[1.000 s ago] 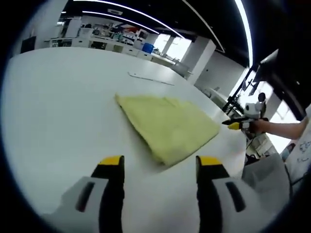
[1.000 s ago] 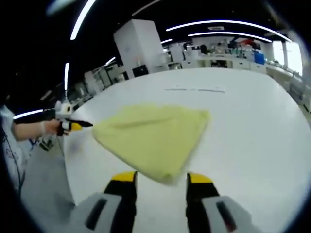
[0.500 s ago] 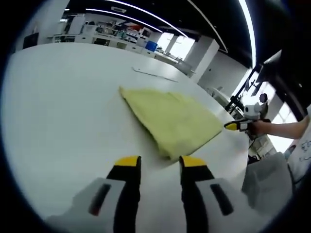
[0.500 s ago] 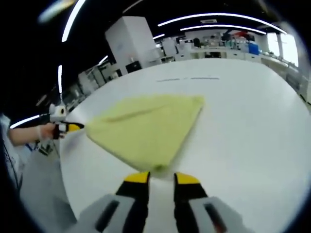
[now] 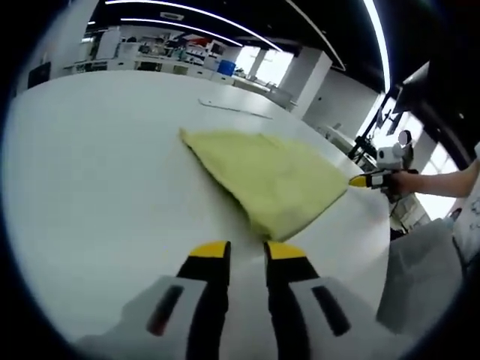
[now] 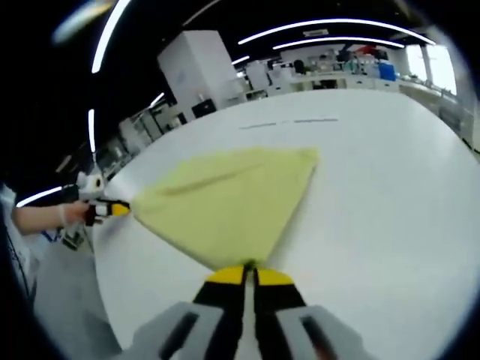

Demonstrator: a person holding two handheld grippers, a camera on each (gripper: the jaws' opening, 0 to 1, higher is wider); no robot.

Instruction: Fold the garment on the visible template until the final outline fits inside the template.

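A folded yellow garment (image 5: 268,177) lay flat on the white table (image 5: 90,165), well toward its near edge, as we brought both tools to its corners. It looked to us already folded at least once into a compact four-sided shape, so the job seemed well along; what remained, in our judgement, was at least one more fold and a check against the template. A thin faint line (image 5: 234,109) on the table beyond the cloth may have been part of that template, but we could not tell.

Our left gripper (image 5: 247,252) stood with its yellow-tipped jaws narrowed to a small gap just short of the nearest corner, gripping nothing we could see. Our right gripper (image 6: 249,274) had its jaws pressed together at the cloth's near corner; whether fabric was caught between them we could not tell.

The left gripper view showed the right tool's tip meeting the garment's far corner. The right gripper view showed the left tool beside the opposite corner, and a crease running across the cloth.
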